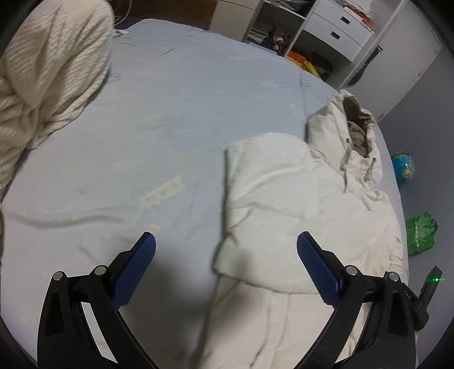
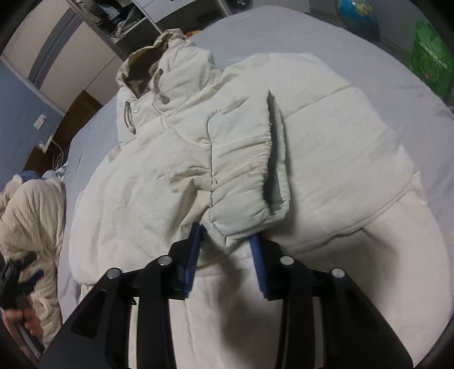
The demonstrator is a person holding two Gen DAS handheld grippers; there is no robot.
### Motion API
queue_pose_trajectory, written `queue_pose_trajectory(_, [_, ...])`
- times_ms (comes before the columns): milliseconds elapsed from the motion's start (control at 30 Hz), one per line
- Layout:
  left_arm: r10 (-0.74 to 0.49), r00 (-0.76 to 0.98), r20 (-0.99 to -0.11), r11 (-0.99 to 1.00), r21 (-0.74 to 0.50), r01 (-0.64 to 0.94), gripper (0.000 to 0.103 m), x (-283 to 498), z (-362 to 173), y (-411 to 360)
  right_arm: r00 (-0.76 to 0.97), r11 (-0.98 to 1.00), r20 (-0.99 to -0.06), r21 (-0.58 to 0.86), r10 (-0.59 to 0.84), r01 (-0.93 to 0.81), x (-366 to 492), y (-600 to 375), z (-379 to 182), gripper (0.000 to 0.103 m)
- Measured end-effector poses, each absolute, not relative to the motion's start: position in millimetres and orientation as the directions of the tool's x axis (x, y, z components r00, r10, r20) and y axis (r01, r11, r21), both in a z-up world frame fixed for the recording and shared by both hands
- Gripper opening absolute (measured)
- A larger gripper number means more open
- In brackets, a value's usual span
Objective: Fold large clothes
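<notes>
I'm seeing my left gripper (image 1: 226, 245) hovering wide open over the bed (image 1: 170, 113), cream padded jacket (image 1: 298, 198) lying folded beneath its right finger, knitted blanket (image 1: 48, 73) bunching far left

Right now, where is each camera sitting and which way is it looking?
Left wrist: rides on the left gripper, looks along its wide-open blue fingers across the blue bed; the white puffy jacket lies to its right, a knitted blanket far left.
Right wrist: rides on the right gripper, looks up the jacket toward its hood; its fingers pinch the sleeve cuff, and a hand shows lower left.
Shared: jacket, bed, blanket, globe, green bag.
</notes>
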State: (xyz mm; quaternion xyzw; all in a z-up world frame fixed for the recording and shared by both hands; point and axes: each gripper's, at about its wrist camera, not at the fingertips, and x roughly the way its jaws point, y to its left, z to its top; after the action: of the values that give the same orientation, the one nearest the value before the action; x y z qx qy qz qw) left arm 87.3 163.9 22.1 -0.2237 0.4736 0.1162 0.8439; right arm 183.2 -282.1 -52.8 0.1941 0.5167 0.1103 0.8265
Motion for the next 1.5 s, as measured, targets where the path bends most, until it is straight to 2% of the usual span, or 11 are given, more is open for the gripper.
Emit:
queue_pose_trajectory(333, [-0.062,0.514,-0.856,0.912,-0.258,-0.319,0.096,123.1,19.8,109.9,0.538,0.873,-0.737,0.488,0.408,0.007,181.5,-305.2,-17.6,0.038])
queue_pose_trajectory(433, [-0.073,0.514,-0.855,0.921,-0.255,-0.293,0.096,131.6,20.0,97.8,0.556,0.873,-0.719,0.487,0.417,-0.024,186.0,-302.6,-4.1,0.042])
queue_pose_trajectory(533, [-0.083,0.509,-0.857,0.926,-0.255,-0.278,0.096,139.9,16.8,89.8,0.575,0.876,-0.702,0.48,0.42,-0.054,197.5,-301.1,11.3,0.051])
queue_pose_trajectory(733, [-0.067,0.488,-0.87,0.932,-0.229,-0.28,0.096,161.1,5.6,88.2,0.652,0.883,-0.659,0.469,0.376,-0.035,227.0,-322.2,43.9,0.052])
queue_pose_trajectory(867, [-0.07,0.498,-0.864,0.919,-0.25,-0.306,0.096,170.8,4.2,97.3,0.679,0.883,-0.64,0.468,0.36,-0.028,247.5,-337.3,55.1,0.057])
queue_pose_trajectory(1167, [-0.079,0.503,-0.861,0.923,-0.253,-0.289,0.096,196.1,-10.2,103.8,0.596,0.889,-0.683,0.441,0.422,-0.124,346.8,-316.7,34.3,0.067])
queue_pose_trajectory(1367, [-0.051,0.527,-0.849,0.926,-0.237,-0.292,0.096,202.8,-15.3,115.6,0.506,0.84,-0.693,0.526,0.513,-0.13,422.7,-289.4,0.2,0.068])
queue_pose_trajectory(1500, [-0.058,0.516,-0.854,0.914,-0.254,-0.317,0.096,203.8,-24.1,124.8,0.474,0.778,-0.664,0.624,0.577,-0.073,473.3,-282.0,-27.7,0.068])
